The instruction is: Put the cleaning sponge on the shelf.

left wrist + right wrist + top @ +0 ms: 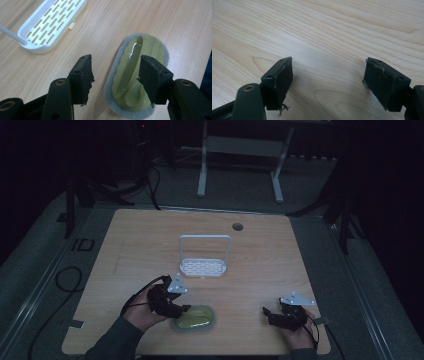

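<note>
while the left gripper straddles the scrubbing pad at the table's 6 o'clock edge, jaws wide, pads not yet pressing its yellow-green handle, likely lining up a grasp; right gripper gapes, holding nothing, at 4 o'clock; white slotted rack sits centre.

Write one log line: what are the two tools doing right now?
left tool: open, over scrub pad, not gripping | right tool: open, empty, above table | rack: untouched

Dim room: grey floor, white desk frame behind (perhaps a bench).
</note>
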Available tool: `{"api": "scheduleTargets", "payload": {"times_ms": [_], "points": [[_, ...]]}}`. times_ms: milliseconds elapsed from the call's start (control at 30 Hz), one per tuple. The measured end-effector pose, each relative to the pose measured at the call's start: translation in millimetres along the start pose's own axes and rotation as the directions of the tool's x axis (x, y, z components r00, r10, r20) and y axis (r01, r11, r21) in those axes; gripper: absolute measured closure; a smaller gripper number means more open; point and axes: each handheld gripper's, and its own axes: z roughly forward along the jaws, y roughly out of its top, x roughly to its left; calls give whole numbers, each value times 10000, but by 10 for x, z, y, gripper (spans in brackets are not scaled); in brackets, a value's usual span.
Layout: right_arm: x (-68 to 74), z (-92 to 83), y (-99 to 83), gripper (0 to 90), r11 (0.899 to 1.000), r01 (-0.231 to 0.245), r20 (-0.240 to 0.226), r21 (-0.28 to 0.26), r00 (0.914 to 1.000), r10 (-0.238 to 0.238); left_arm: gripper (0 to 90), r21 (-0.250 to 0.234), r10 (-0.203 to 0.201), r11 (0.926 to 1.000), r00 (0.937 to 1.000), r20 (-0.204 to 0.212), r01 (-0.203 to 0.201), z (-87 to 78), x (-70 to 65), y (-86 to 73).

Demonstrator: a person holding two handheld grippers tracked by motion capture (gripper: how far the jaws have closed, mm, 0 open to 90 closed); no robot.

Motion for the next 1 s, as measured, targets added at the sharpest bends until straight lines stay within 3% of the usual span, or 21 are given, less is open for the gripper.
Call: {"api": "scheduleTargets", "payload": {"times_ms": [400,1000], "points": [[1,0,0,225,10000,7,-9,5,10000,-7,459,767,501,9957,9985,236,-518,38,-18,56],[2,0,0,222,10000,7,-28,13,10000,-7,463,1376,897,9856,9938,658,-981,88,-57,91]]}}
